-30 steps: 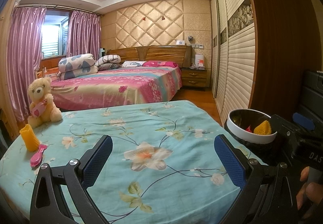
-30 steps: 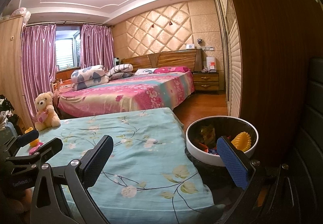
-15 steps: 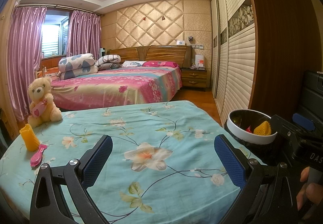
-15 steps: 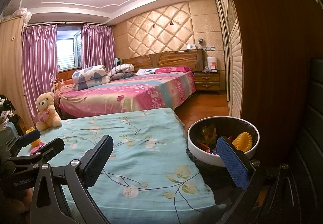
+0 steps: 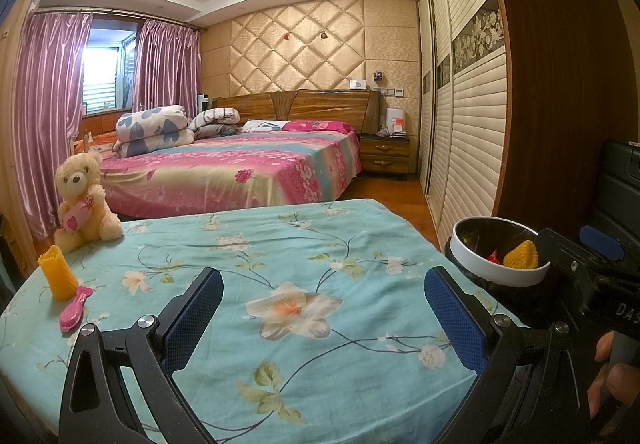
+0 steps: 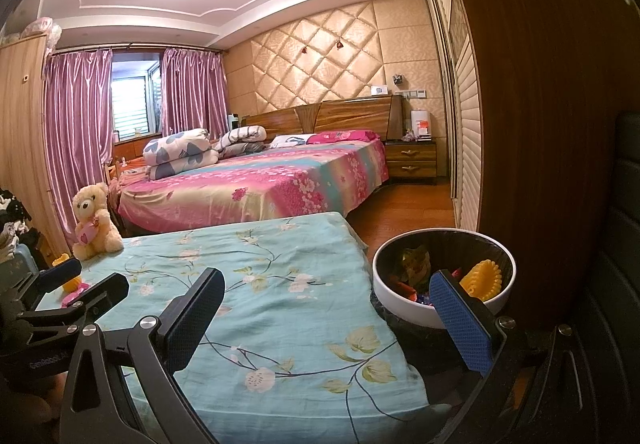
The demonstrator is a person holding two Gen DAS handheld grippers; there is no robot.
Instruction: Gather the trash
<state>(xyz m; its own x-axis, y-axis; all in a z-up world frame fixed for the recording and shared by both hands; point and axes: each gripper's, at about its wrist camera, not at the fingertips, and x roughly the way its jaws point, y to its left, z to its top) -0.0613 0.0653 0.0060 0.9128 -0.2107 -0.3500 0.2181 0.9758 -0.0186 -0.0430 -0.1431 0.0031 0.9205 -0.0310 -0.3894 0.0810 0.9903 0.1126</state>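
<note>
- While both tools hover over the floral sheet point(image 5: 304, 244), left gripper point(image 5: 324, 308) and right gripper point(image 6: 326, 310) are spread wide, empty.
- Trash bin point(image 6: 400, 304) beside the bed's right edge holds a yellow foam net point(image 6: 482, 280) and wrappers.
- Second yellow net point(image 5: 58, 272) stands upright beside the pink brush point(image 5: 74, 314).

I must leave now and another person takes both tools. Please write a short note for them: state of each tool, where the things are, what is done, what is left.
Left tool: open, empty, over the floral cloth.
Right tool: open, empty, close to the trash bin at the cloth's right edge.
Done: the bin holds a yellow ridged piece and coloured wrappers.
Left, judging by look: a yellow ridged cup and a pink brush at the far left, near the teddy bear. The bear is probably not trash.
</note>
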